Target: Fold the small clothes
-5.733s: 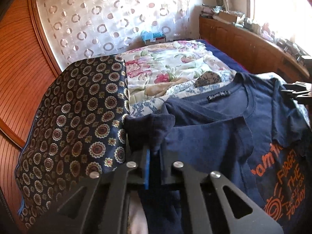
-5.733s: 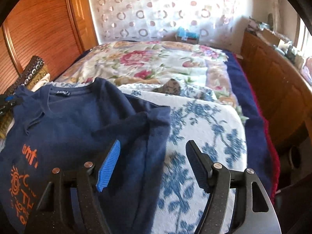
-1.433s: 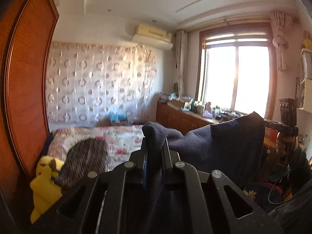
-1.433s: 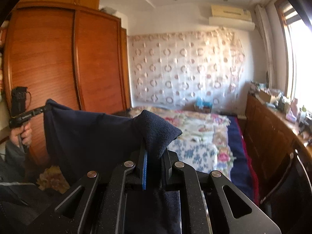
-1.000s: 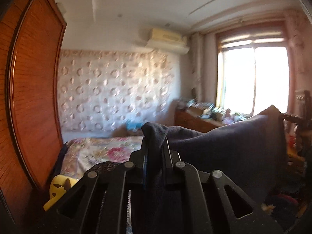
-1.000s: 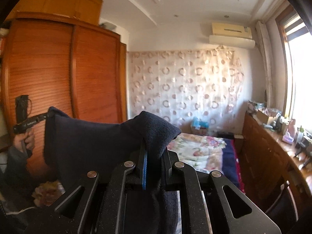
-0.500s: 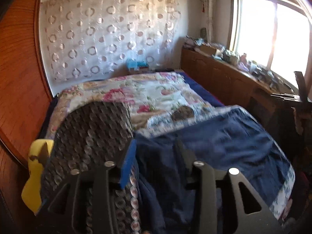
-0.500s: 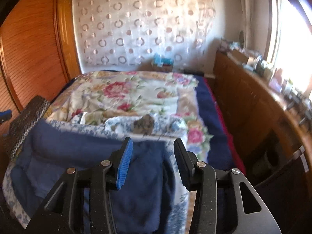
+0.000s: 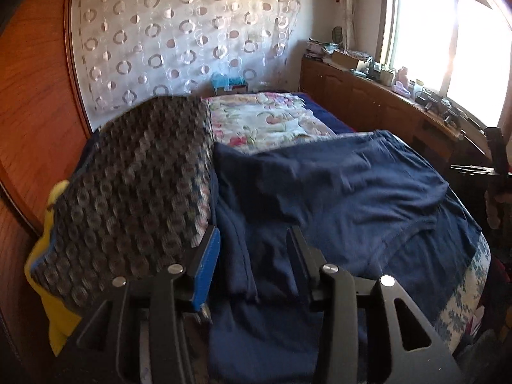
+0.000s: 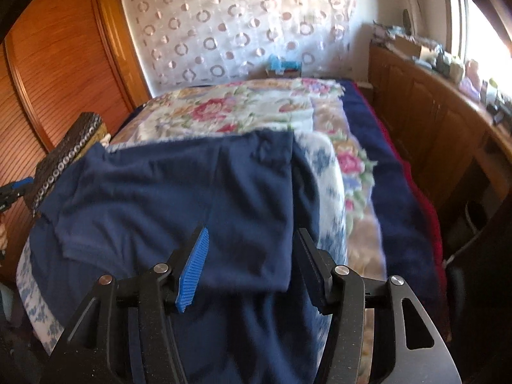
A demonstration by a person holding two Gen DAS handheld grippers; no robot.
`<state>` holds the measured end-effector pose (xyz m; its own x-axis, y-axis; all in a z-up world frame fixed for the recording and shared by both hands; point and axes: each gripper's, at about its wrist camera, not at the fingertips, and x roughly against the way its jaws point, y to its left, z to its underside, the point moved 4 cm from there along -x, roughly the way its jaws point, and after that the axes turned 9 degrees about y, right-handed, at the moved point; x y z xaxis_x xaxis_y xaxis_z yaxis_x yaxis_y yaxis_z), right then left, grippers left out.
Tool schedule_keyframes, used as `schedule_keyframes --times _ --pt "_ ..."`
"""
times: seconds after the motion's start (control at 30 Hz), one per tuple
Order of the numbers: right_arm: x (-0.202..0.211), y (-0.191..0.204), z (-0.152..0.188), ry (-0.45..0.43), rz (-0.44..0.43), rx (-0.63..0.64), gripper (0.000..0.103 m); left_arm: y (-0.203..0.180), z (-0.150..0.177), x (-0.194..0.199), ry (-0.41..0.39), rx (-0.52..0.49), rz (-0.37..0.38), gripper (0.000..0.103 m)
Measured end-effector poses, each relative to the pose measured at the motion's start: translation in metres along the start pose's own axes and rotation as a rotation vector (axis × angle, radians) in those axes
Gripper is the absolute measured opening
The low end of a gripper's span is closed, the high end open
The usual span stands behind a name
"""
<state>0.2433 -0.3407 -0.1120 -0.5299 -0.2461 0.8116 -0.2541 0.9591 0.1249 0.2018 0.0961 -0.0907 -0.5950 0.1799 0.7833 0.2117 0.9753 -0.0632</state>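
- The bed with its floral quilt (image 10: 256,108) and blue-flowered white blanket (image 10: 326,172) fills the room's middle; the soft bedding beneath will give under any press.
- The dark navy cotton T-shirt (image 9: 336,192) lies spread over the blanket at the near end of the bed, back side up, one layer doubled over another with loose creases. It looks light, limp and not slippery, so it should drape rather than hold an edge; I judge the best holds are the two near corners or the hem, pinched through both layers.
- The dark cushion patterned with round medallions (image 9: 134,192) sits touching the shirt's left edge, with something yellow under it; it could crowd a fold toward that side.
- The wooden wardrobe (image 10: 57,64) stands beyond the cushion, and a cluttered wooden sideboard (image 9: 384,102) runs under the window, both well apart from the shirt.
- The left gripper (image 9: 252,252) hangs partly open over the shirt's left edge, pads off the cloth.
- The right gripper (image 10: 252,256) has just been opening; its jaws stand apart above the folded layer, gripping nothing.
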Motion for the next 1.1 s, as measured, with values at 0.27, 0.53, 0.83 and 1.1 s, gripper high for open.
schedule_keyframes --times 0.27,0.53,0.83,1.1 --pt "-0.035 -0.005 0.022 0.079 0.058 -0.038 0.056 0.000 0.041 -0.013 0.041 0.046 0.002 0.042" --pt "-0.045 0.002 0.023 0.069 0.097 -0.031 0.044 0.001 0.059 -0.018 0.059 0.076 0.007 0.042" --pt "-0.050 0.002 0.028 0.039 0.140 0.009 0.044 0.003 0.054 -0.022 0.059 0.093 0.036 0.041" --pt "-0.051 0.004 0.028 0.039 0.146 0.012 0.044 0.006 0.038 -0.047 0.098 0.085 -0.047 0.041"
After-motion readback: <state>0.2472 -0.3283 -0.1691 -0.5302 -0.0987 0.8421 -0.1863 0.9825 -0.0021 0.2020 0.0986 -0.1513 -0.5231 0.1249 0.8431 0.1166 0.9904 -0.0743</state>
